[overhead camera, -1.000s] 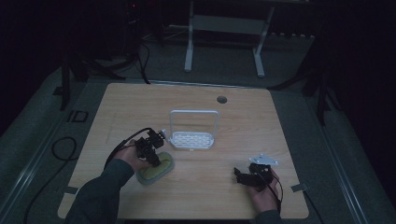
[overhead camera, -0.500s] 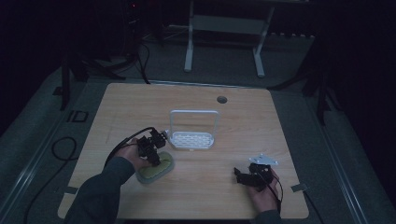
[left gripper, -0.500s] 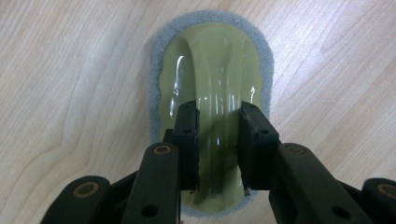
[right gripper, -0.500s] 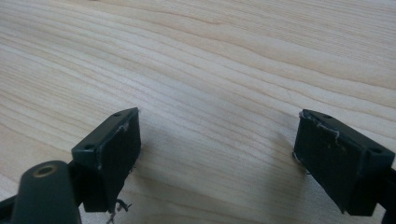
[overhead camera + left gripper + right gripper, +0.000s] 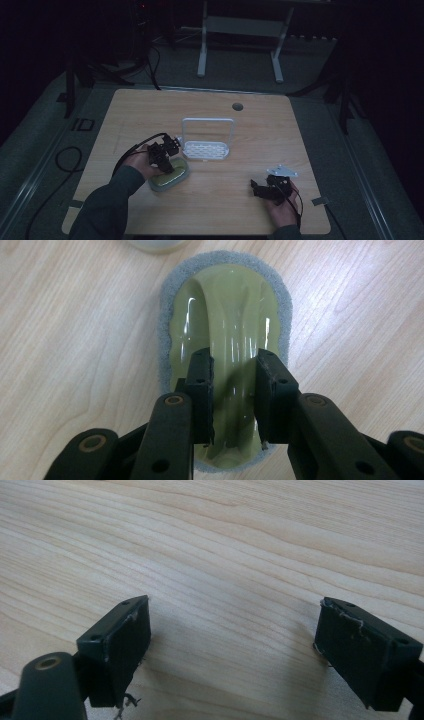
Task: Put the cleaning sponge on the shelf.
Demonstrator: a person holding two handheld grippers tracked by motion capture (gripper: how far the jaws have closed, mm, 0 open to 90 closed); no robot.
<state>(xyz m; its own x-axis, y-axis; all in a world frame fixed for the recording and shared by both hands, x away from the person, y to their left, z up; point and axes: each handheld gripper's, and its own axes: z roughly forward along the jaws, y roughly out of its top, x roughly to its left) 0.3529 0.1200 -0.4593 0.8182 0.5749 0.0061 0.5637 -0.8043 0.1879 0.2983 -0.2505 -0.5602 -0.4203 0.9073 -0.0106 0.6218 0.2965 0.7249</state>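
A scrubbing sponge with a glossy olive-green handle and a grey foam rim [image 5: 227,315] lies flat on the wooden table [image 5: 150,110], left of centre [image 5: 170,176]. My left gripper [image 5: 234,360] points down at it, and its pads [image 5: 201,385] sit against both sides of the handle's raised ridge. In the high view the left gripper [image 5: 165,162] is right over the sponge. My right gripper [image 5: 232,625] rests low over bare wood near the front right [image 5: 260,189], its jaws wide apart with nothing between them.
A small white rack with an upright wire frame [image 5: 206,149] stands just behind and to the right of the sponge. A round cable hole [image 5: 237,106] sits near the table's far edge. Dark floor and stands surround the table.
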